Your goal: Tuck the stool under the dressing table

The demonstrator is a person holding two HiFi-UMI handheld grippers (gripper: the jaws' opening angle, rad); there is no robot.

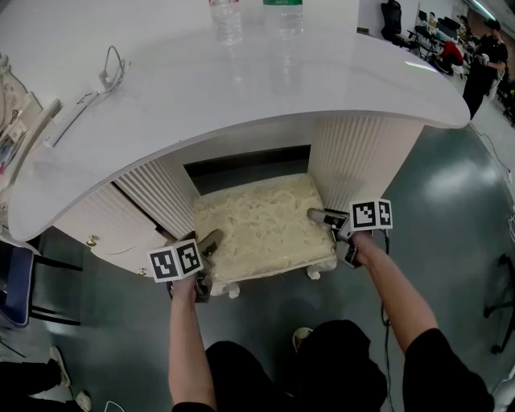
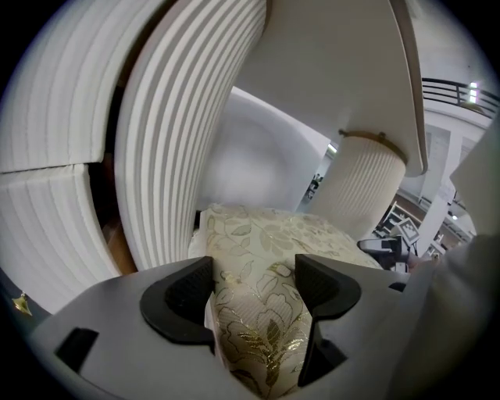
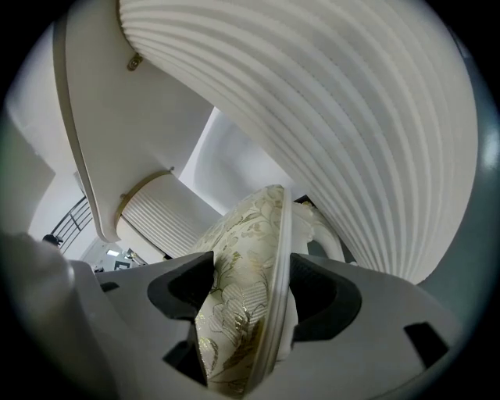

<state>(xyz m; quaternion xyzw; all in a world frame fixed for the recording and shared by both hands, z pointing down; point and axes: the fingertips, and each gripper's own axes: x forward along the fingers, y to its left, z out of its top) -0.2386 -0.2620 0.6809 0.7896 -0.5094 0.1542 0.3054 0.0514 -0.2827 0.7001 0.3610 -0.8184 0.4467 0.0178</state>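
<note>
The stool [image 1: 261,225] has a cream cushion with a gold floral pattern and white legs. It stands about halfway into the knee gap of the white dressing table [image 1: 241,96]. My left gripper [image 1: 208,245] is shut on the stool's front left corner, with the cushion [image 2: 258,312] pinched between its black pads [image 2: 183,301]. At the right edge, my right gripper [image 1: 320,216] is shut on the seat, its jaws clamping cushion and white seat rim [image 3: 269,312]. Ribbed white pedestals [image 1: 358,157] flank the stool on both sides.
Two clear bottles [image 1: 228,18] stand on the tabletop's far edge, and a white cable [image 1: 88,100] lies at its left. A dark chair [image 1: 16,282] is at the far left. Grey floor [image 1: 451,217] lies around. People stand far back right [image 1: 483,60].
</note>
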